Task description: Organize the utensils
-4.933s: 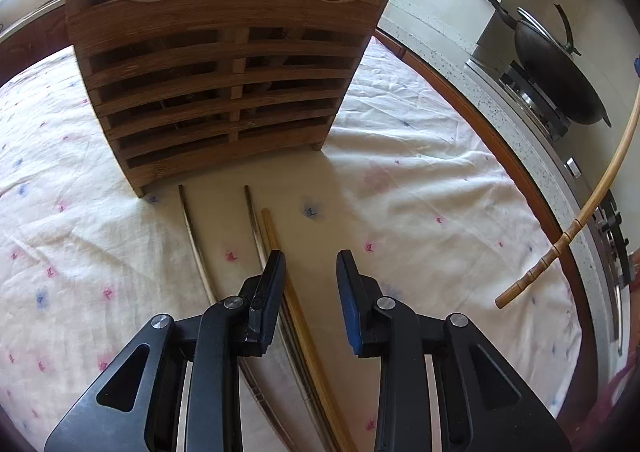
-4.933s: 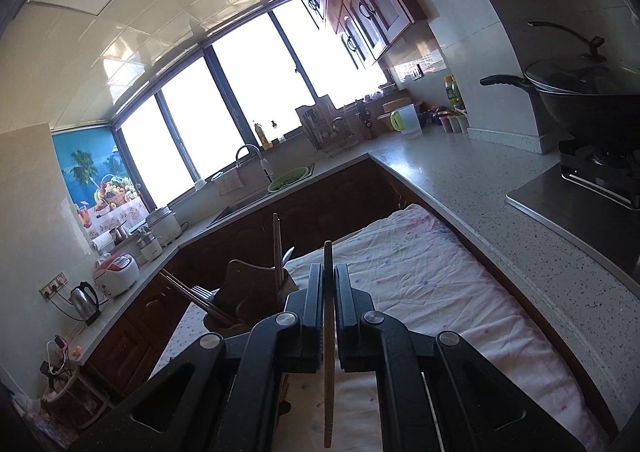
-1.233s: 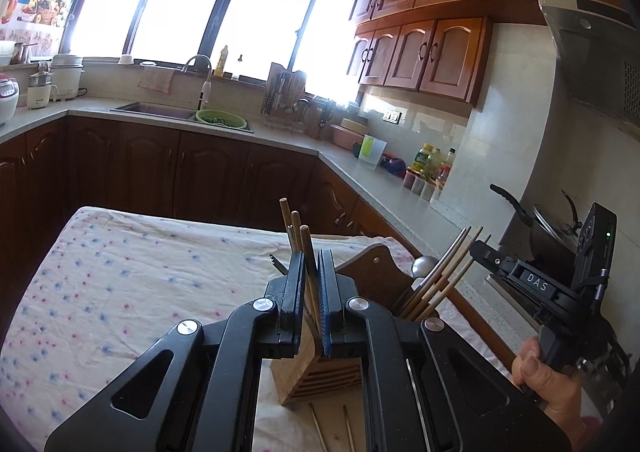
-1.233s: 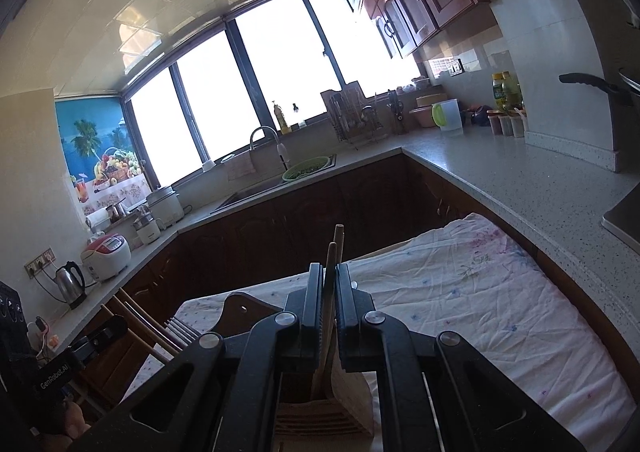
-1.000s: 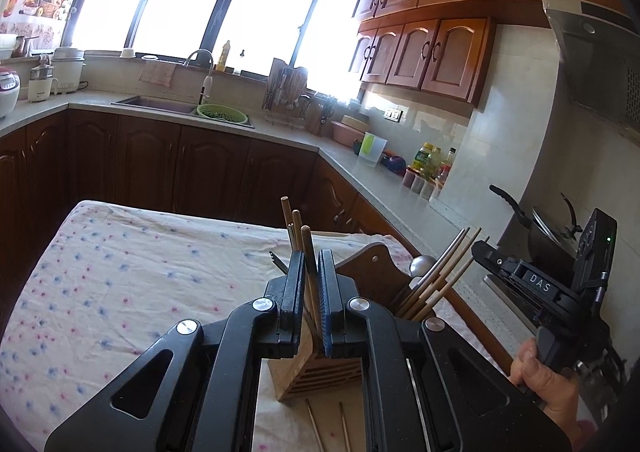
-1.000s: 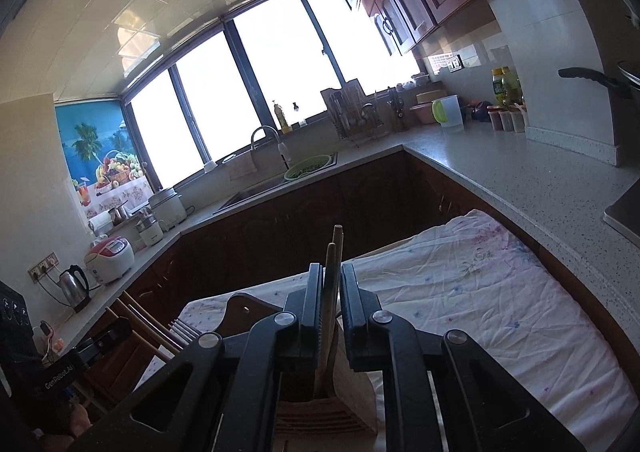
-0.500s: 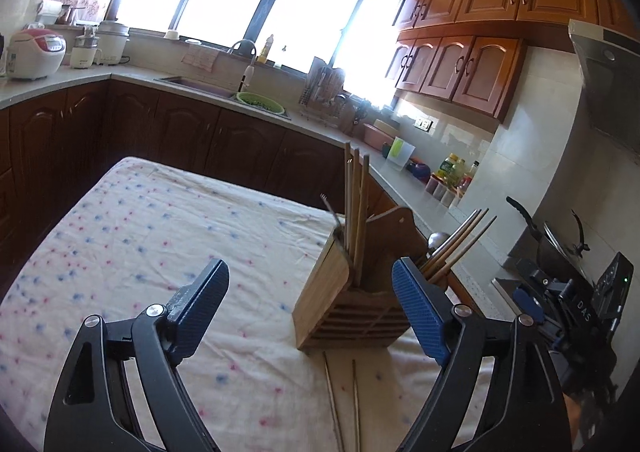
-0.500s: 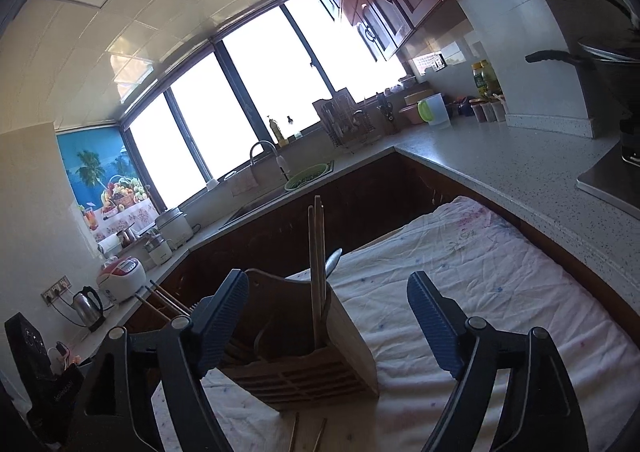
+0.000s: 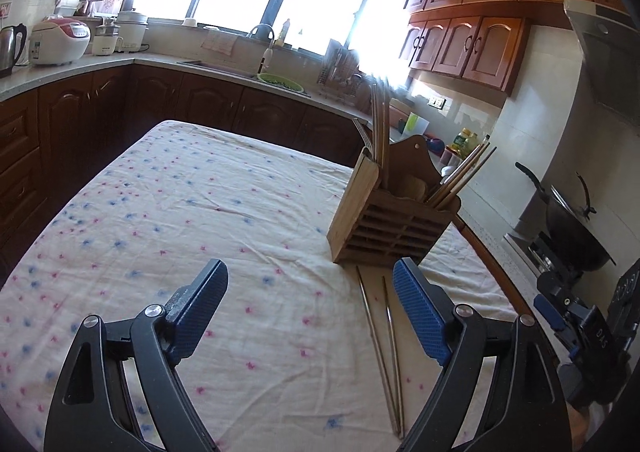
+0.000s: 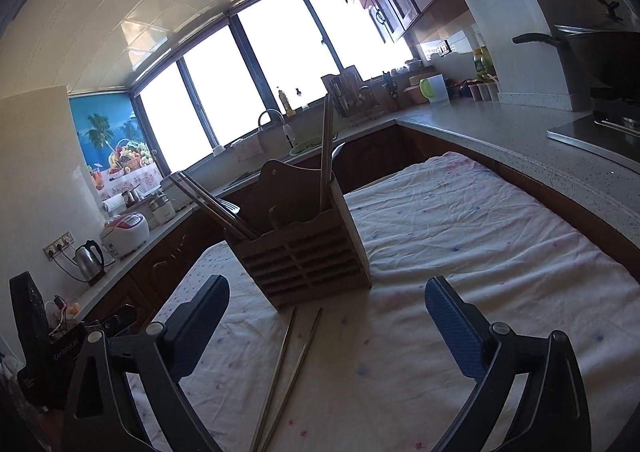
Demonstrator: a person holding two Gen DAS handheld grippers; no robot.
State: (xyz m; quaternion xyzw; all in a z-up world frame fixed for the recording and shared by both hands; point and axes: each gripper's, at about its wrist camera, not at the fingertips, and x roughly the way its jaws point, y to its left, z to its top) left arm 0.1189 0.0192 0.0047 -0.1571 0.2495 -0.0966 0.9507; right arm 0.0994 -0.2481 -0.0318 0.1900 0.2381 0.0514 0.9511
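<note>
In the left wrist view, the left tool (image 9: 310, 294) has just been spreading its jaws and now stands wide open with nothing between the blue pads. Ahead and to the right, a slatted wooden utensil holder (image 9: 390, 228) stands upright on the counter's flowered cloth (image 9: 192, 204). Its left compartment holds upright chopsticks (image 9: 379, 124), perhaps three, though glare from the window blurs the count; its right compartment holds a leaning bundle of chopsticks (image 9: 460, 176). Two loose chopsticks (image 9: 384, 336) lie on the cloth just in front of the holder.

In the right wrist view, the right tool (image 10: 326, 310) has likewise just been opening and is spread wide, gripping nothing. The holder (image 10: 304, 252) stands between its fingers, farther off, with upright sticks (image 10: 326, 148) on its right and leaning ones (image 10: 212, 204) on its left. The two loose chopsticks (image 10: 290, 364) lie near each other between the tool and the holder.
</note>
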